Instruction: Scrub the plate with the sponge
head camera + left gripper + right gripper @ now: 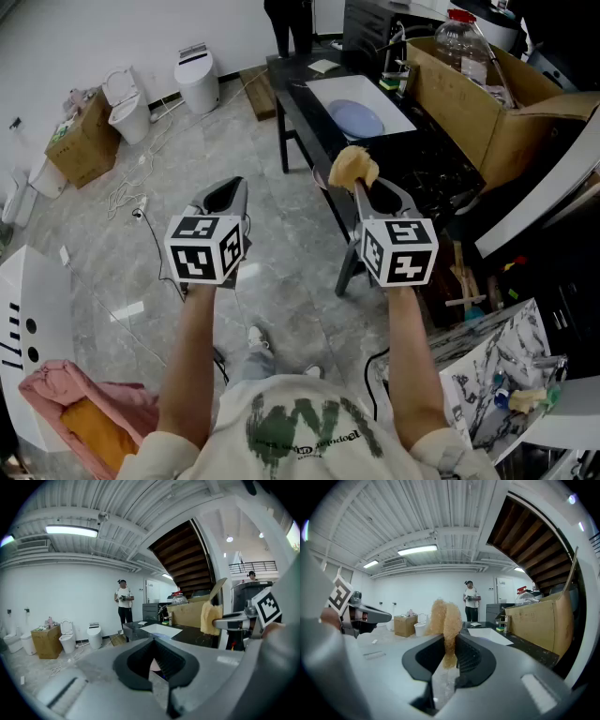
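**Item 1 — sponge**. Yellow, porous and ragged at the edges. It is pinched by its lower end in the right gripper, with the jaws pressed in on both faces. Most of the body stands free above the tips, and it is held in the air off the front edge of the counter, touching nothing else. In the right gripper view the sponge bulges out above the pads.
- Handling, as a judgement: very light, soft and compressible, with no risk of breakage. With so much of it free, it will likely fold over when pushed against a surface.
- A firmer hold would be lower and across the middle of the body.

**Item 2 — plate**. Pale blue, round and shallow. It lies flat in the white basin set into the dark counter, toward the end of the basin nearest the person and well apart from both grippers.
- Handling, as a judgement: stiff, smooth and probably breakable, and slippery if wet. It is apt to slide under scrubbing unless steadied at the rim.

**Item 3 — left gripper**. The jaws are drawn together with nothing between them. It is held over the floor, beside the right gripper and level with it — free to brace the plate.

**Adjacent.** A cardboard box stands along the counter's far edge.
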